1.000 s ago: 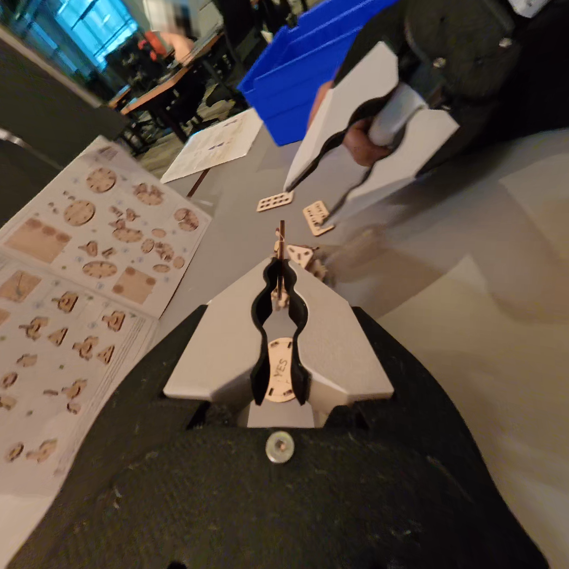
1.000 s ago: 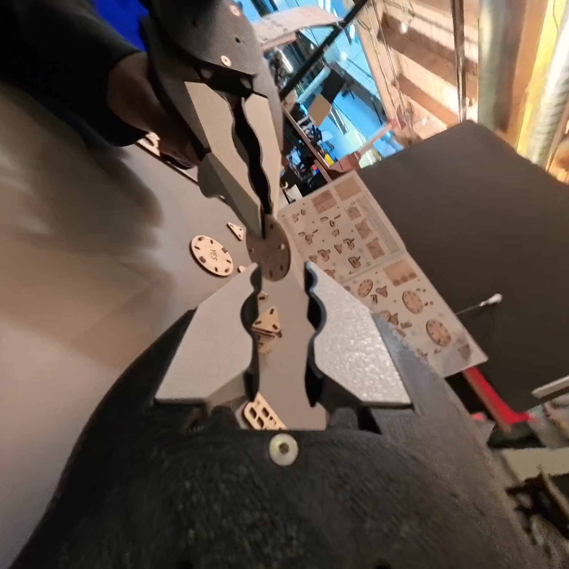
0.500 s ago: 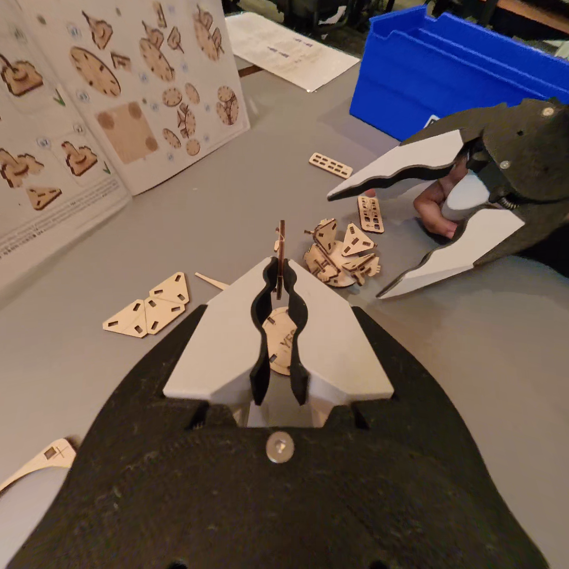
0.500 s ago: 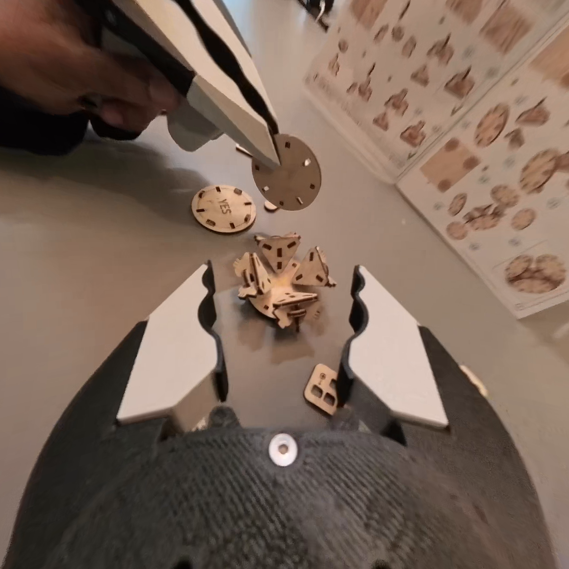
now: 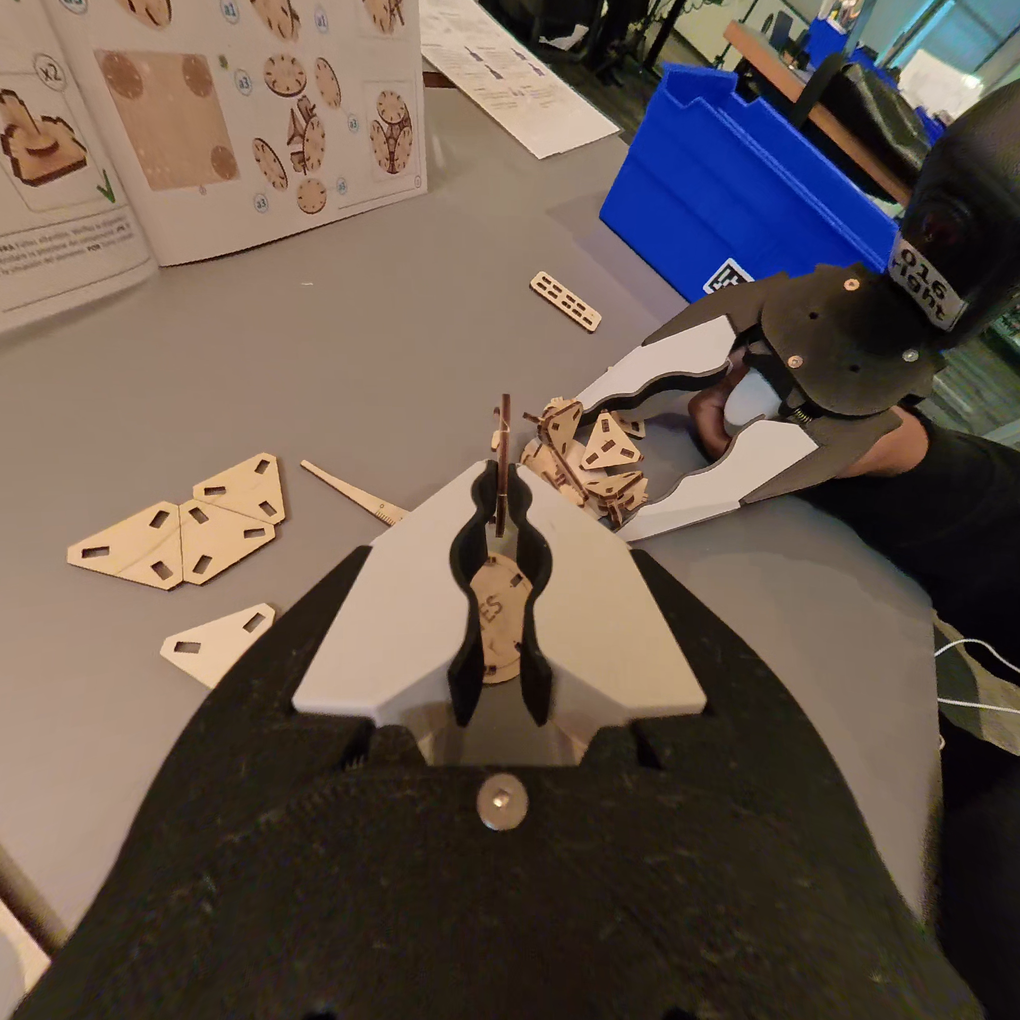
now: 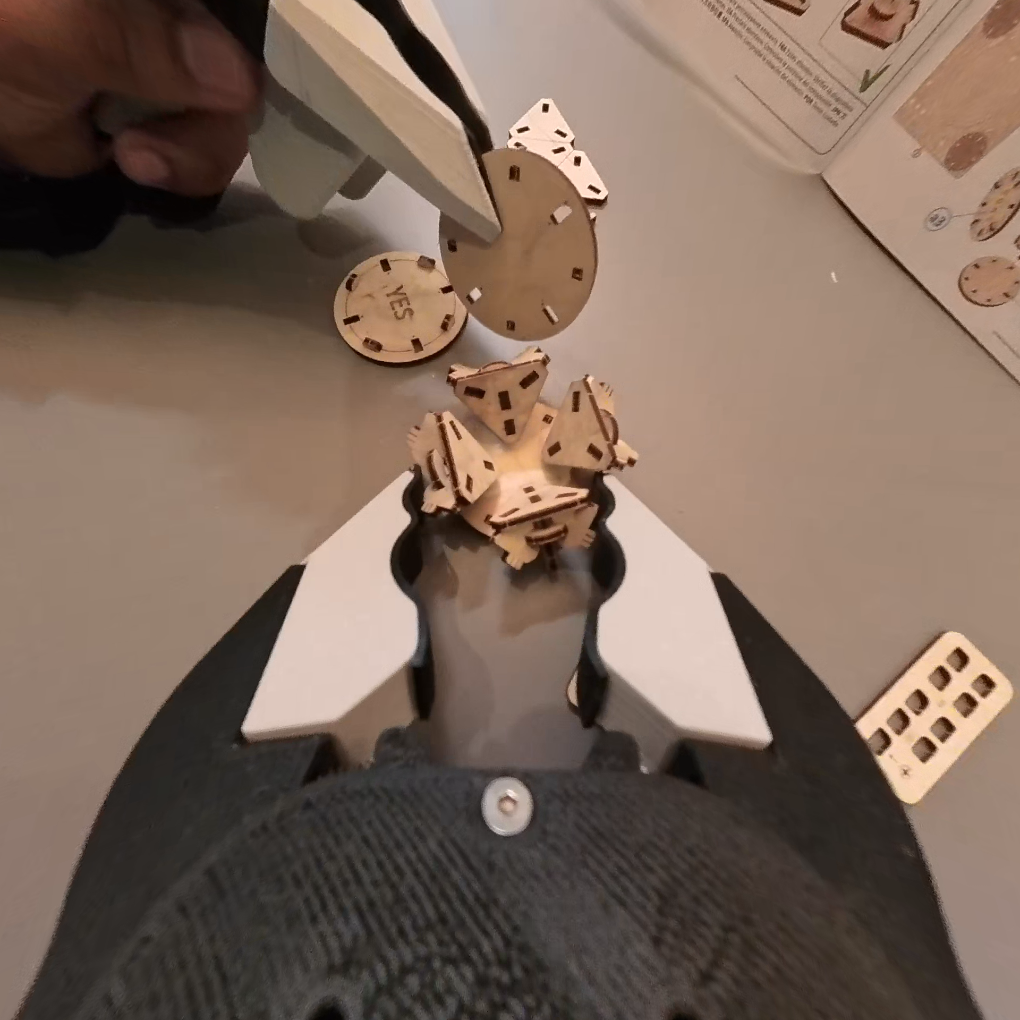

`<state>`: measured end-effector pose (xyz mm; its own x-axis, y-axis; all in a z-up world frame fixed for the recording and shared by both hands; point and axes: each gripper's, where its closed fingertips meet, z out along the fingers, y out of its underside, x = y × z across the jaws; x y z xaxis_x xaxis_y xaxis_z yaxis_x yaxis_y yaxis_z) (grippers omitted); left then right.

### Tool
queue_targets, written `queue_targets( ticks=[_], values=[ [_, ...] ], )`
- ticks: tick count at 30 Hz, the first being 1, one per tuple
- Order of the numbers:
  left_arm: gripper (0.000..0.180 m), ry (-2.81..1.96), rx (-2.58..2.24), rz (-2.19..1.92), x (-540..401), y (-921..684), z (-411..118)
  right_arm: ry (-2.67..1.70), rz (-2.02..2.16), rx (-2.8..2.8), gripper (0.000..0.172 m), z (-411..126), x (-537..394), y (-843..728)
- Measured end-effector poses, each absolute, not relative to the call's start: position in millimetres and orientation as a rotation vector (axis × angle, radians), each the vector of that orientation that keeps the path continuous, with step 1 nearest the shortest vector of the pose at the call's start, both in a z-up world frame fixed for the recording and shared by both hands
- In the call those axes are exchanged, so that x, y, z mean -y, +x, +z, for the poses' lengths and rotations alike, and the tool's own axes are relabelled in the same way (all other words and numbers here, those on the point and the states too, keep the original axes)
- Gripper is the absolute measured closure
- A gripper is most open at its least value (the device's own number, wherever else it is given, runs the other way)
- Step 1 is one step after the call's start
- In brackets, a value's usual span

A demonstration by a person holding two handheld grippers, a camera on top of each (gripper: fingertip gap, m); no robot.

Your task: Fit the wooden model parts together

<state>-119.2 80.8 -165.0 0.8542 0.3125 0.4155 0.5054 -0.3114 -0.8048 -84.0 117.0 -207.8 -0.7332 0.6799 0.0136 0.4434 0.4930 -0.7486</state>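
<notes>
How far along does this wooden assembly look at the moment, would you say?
Done: several slotted triangles stand joined in one wooden cluster. In hand: the left gripper clamps a slotted disc near it; the right gripper's jaws flank the cluster, contact unclear. Left: a second disc, flat triangles and a strip lie loose.

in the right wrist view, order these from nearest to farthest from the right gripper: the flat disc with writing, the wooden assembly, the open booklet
1. wooden assembly, between the right gripper's fingertips.
2. flat disc with writing, on the table beyond the assembly, to the left.
3. open booklet, far upper right corner of the table.
</notes>
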Motion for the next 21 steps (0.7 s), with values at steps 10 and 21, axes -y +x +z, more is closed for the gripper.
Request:
queue_targets(
  ticks=[10,21],
  values=[
    [0.180,-1.880,0.553,-0.162,-85.2,-114.0,-156.5,-0.933,1.132,2.410,0.113,-202.3,-116.2,-83.6],
    [0.180,-1.975,0.470,-0.030,-89.3,-106.3,-162.0,-0.968,1.122,2.415,0.113,-204.7,-117.7,-82.2]
  ],
)
